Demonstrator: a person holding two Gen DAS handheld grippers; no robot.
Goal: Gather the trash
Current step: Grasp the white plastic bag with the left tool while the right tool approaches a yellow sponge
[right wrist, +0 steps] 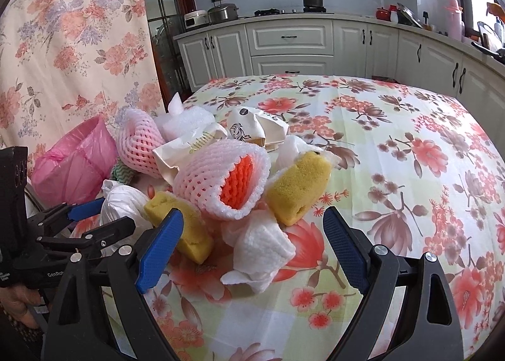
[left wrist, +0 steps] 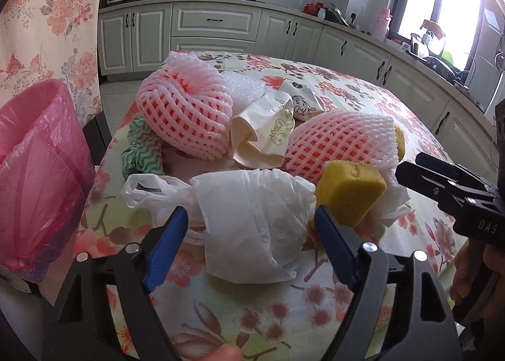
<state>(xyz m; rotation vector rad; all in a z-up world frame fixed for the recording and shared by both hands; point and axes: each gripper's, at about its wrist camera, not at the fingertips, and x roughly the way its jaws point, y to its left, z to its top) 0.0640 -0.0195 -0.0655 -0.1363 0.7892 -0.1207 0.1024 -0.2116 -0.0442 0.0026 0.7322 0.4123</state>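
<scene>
A heap of trash lies on the floral table. In the left wrist view my left gripper [left wrist: 251, 219] is open, its blue pads either side of a white plastic bag [left wrist: 252, 222]. Behind are a yellow sponge [left wrist: 350, 192], two pink foam nets [left wrist: 186, 115] [left wrist: 341, 143], cream wrappers [left wrist: 265, 133] and a green cloth [left wrist: 142, 149]. The right gripper [left wrist: 442, 184] enters from the right. In the right wrist view my right gripper [right wrist: 252, 222] is open above crumpled white tissue [right wrist: 262, 250], between two yellow sponges [right wrist: 186, 228] [right wrist: 300, 190], with a foam net [right wrist: 227, 184] behind.
A bin with a pink liner [left wrist: 34, 171] stands off the table's left edge; it also shows in the right wrist view [right wrist: 75, 165]. A floral curtain [right wrist: 63, 45] hangs behind it. Kitchen cabinets [left wrist: 214, 26] run along the far wall. The tablecloth [right wrist: 410, 156] spreads to the right.
</scene>
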